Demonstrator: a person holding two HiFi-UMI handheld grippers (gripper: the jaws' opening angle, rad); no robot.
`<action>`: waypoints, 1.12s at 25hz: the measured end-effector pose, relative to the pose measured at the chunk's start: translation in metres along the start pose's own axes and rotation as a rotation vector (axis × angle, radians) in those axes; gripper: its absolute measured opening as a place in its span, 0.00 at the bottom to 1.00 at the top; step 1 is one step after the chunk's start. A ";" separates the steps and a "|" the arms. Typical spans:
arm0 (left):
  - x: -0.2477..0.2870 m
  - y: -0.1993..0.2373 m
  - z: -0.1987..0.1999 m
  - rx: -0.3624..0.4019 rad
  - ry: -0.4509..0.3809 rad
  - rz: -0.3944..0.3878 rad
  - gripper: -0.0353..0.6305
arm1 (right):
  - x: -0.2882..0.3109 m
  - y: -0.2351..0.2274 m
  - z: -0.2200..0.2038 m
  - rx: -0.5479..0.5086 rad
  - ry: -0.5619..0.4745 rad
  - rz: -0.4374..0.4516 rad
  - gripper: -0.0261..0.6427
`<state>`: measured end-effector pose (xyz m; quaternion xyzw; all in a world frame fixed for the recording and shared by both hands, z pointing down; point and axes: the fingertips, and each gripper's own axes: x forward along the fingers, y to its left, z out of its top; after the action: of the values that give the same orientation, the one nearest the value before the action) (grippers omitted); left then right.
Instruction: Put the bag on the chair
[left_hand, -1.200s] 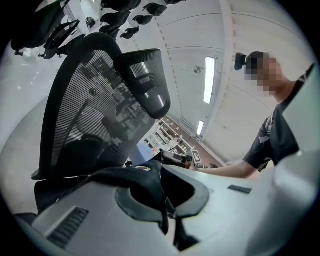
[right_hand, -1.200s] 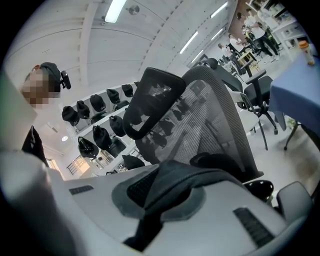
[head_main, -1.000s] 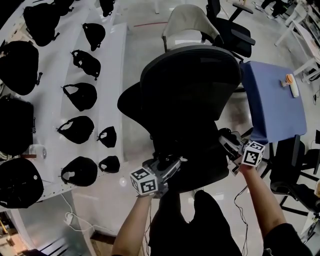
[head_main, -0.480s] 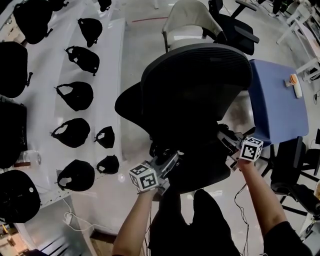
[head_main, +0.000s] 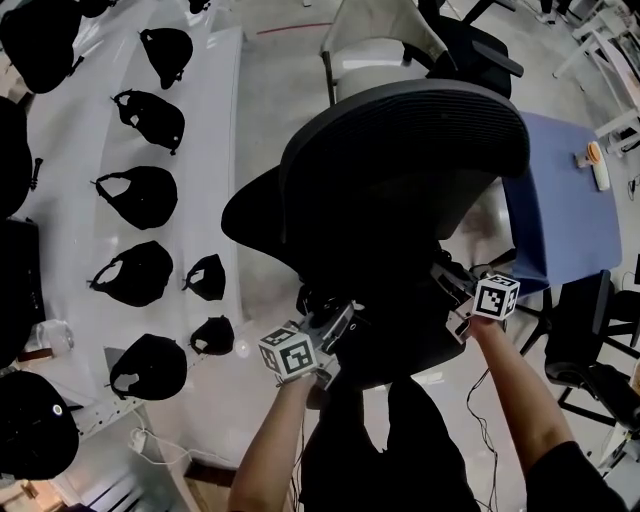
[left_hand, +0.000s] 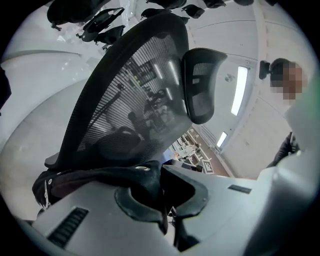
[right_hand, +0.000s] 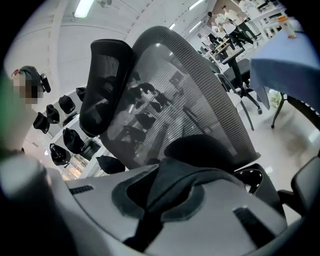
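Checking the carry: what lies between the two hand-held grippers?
The black bag: left hand-held gripper and right hand-held gripper each pinch its fabric in their own views; the head view loses it against the dark chair.

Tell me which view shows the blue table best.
The head view: the blue table lies nearly whole beside the office chair. The right gripper view catches only one corner; the left gripper view shows none of it.

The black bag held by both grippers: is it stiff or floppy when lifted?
Probably floppy: the bag folds and creases where the left gripper and right gripper pinch it. Likely light, since two small pinches of fabric seem to hold it.
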<state>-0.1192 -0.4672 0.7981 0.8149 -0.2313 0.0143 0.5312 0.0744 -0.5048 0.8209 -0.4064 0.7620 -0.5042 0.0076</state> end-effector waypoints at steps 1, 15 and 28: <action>0.001 0.006 -0.001 -0.009 0.004 0.006 0.09 | 0.003 -0.004 -0.003 0.000 0.010 -0.008 0.06; 0.019 0.058 0.028 0.065 -0.050 0.041 0.09 | 0.046 -0.042 0.013 -0.021 -0.006 -0.043 0.06; 0.036 0.092 0.031 0.086 -0.028 0.075 0.09 | 0.073 -0.078 0.006 -0.116 0.026 -0.120 0.07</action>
<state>-0.1296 -0.5373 0.8735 0.8279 -0.2681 0.0327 0.4916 0.0757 -0.5678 0.9069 -0.4444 0.7642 -0.4640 -0.0562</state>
